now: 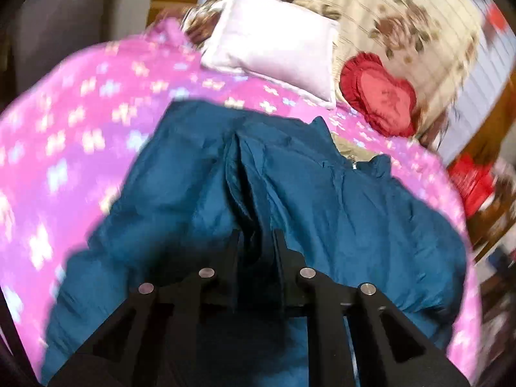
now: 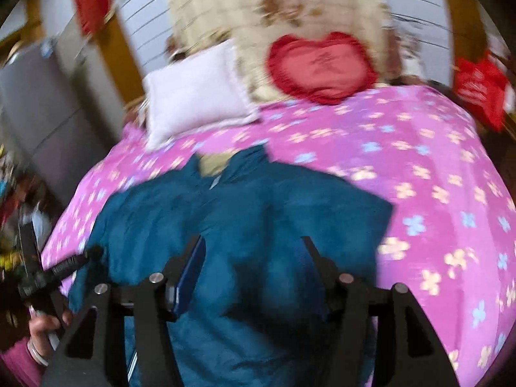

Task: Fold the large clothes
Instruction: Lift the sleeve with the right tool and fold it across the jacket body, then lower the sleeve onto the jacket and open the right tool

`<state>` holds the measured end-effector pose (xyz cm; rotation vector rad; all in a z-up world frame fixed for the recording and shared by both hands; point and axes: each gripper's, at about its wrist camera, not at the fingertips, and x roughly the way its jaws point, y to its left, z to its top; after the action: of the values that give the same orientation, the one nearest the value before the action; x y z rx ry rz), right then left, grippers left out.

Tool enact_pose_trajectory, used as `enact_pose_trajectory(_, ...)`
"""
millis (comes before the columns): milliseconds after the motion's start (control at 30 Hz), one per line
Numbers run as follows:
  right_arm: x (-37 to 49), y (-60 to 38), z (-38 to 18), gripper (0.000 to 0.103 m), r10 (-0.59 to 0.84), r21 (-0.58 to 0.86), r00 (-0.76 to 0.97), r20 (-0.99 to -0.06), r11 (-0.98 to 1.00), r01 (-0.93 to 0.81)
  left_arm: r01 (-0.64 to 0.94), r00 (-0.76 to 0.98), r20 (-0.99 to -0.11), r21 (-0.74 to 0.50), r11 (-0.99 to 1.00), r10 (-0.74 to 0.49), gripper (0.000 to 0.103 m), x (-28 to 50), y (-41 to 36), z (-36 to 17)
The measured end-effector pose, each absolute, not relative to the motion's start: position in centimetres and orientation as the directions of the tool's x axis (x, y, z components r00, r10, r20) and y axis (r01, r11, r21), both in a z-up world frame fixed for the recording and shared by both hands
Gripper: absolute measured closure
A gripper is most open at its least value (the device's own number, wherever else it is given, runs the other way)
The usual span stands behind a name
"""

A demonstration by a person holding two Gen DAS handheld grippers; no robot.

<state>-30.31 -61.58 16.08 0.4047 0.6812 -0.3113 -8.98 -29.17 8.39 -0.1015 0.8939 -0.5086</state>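
1. A teal jacket (image 1: 258,193) lies spread on the pink flowered bedspread (image 1: 80,122), filling the lower middle of both views.
2. The left gripper (image 1: 256,238) has its fingers pinched on a ridge of the jacket.
3. The right gripper (image 2: 253,245) hangs over the jacket, fingers wide apart.
4. A white pillow (image 2: 193,96) and a red heart cushion (image 2: 322,67) sit at upper centre.

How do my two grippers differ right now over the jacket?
The left gripper has its jaws nearly closed, pinching a raised fold of the teal jacket; the right gripper is spread wide and grips nothing. The left pulls fabric into a ridge; under the right the jacket lies flat. Both point toward the pillows.
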Motion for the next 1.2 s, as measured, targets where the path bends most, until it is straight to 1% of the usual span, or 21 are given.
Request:
enact_pose_trajectory(67, -30.8, -63.0, 16.0, 0.041, -0.142, 0.289, 0.74, -0.657, 0.859, 0.422, 0.423, 0.564, -0.684, -0.243, 0.873, -0.464, 0.103, -9.3, -28.8, 9.8)
enact_pose_trajectory(167, -30.1, -62.7, 15.2, 0.041, -0.162, 0.239, 0.727, -0.668, 0.878, 0.415, 0.431, 0.591, -0.663, -0.222, 0.875, -0.459, 0.103, -8.7, -27.5, 10.7)
enact_pose_trajectory(333, -25.9, -61.3, 11.8, 0.041, -0.168, 0.176, 0.7, -0.694, 0.903, 0.392, 0.356, 0.611, -0.699, -0.176, 0.918, -0.371, 0.103, -5.8, -26.3, 9.2)
enact_pose_trajectory(400, -24.1, -61.6, 10.3, 0.041, -0.212, 0.142, 0.679, -0.703, 0.893, 0.426, 0.353, 0.592, -0.715, -0.186, 0.917, -0.373, 0.103, -5.2, -26.4, 8.3)
enact_pose_trajectory(500, -21.5, -63.1, 7.8, 0.041, -0.228, 0.145, 0.629, -0.744, 0.863, 0.484, 0.363, 0.564, -0.73, -0.201, 0.91, -0.386, 0.102, -5.3, -26.5, 7.6)
enact_pose_trajectory(533, -20.7, -63.4, 7.0, 0.041, -0.243, 0.136, 0.618, -0.747, 0.855, 0.501, 0.36, 0.559, -0.735, -0.202, 0.911, -0.383, 0.1, -5.5, -26.3, 7.6)
enact_pose_trajectory(600, -19.9, -63.6, 6.6, 0.04, -0.266, 0.113, 0.611, -0.745, 0.853, 0.509, 0.345, 0.542, -0.752, -0.209, 0.915, -0.376, 0.089, -5.8, -25.9, 8.0)
enact_pose_trajectory(633, -19.6, -63.6, 6.6, 0.04, -0.268, 0.105, 0.604, -0.751, 0.854, 0.509, 0.339, 0.54, -0.751, -0.219, 0.915, -0.38, 0.088, -5.9, -25.7, 8.4)
enact_pose_trajectory(733, -20.1, -63.8, 7.6, 0.04, -0.241, 0.134, 0.611, -0.754, 0.854, 0.503, 0.346, 0.561, -0.708, -0.269, 0.899, -0.428, 0.079, -6.8, -25.0, 10.4)
enact_pose_trajectory(767, -20.8, -63.8, 8.3, 0.04, -0.23, 0.158, 0.632, -0.74, 0.854, 0.495, 0.349, 0.569, -0.698, -0.273, 0.896, -0.434, 0.073, -7.0, -25.0, 10.9)
enact_pose_trajectory(800, -21.7, -63.7, 9.1, 0.04, -0.231, 0.175, 0.652, -0.722, 0.851, 0.495, 0.356, 0.577, -0.687, -0.275, 0.893, -0.442, 0.07, -7.2, -25.2, 11.4)
enact_pose_trajectory(867, -23.7, -63.6, 10.1, 0.04, -0.23, 0.212, 0.68, -0.696, 0.839, 0.501, 0.376, 0.581, -0.682, -0.259, 0.89, -0.443, 0.069, -7.3, -26.0, 11.7)
enact_pose_trajectory(967, -25.9, -62.9, 10.9, 0.04, -0.187, 0.254, 0.713, -0.676, 0.849, 0.464, 0.384, 0.585, -0.701, -0.205, 0.9, -0.409, 0.069, -6.9, -27.5, 10.9)
enact_pose_trajectory(1067, -26.2, -61.4, 10.6, 0.04, -0.18, 0.197, 0.7, -0.691, 0.885, 0.422, 0.364, 0.563, -0.753, -0.145, 0.92, -0.341, 0.069, -6.2, -29.0, 8.5)
enact_pose_trajectory(1100, -25.8, -60.7, 10.1, 0.04, -0.179, 0.159, 0.682, -0.709, 0.902, 0.401, 0.353, 0.56, -0.765, -0.127, 0.927, -0.318, 0.069, -6.0, -29.3, 7.7)
enact_pose_trajectory(1200, -24.7, -59.8, 8.2, 0.04, -0.225, 0.032, 0.629, -0.744, 0.928, 0.371, 0.362, 0.557, -0.765, -0.127, 0.923, -0.324, 0.069, -6.2, -29.7, 6.1)
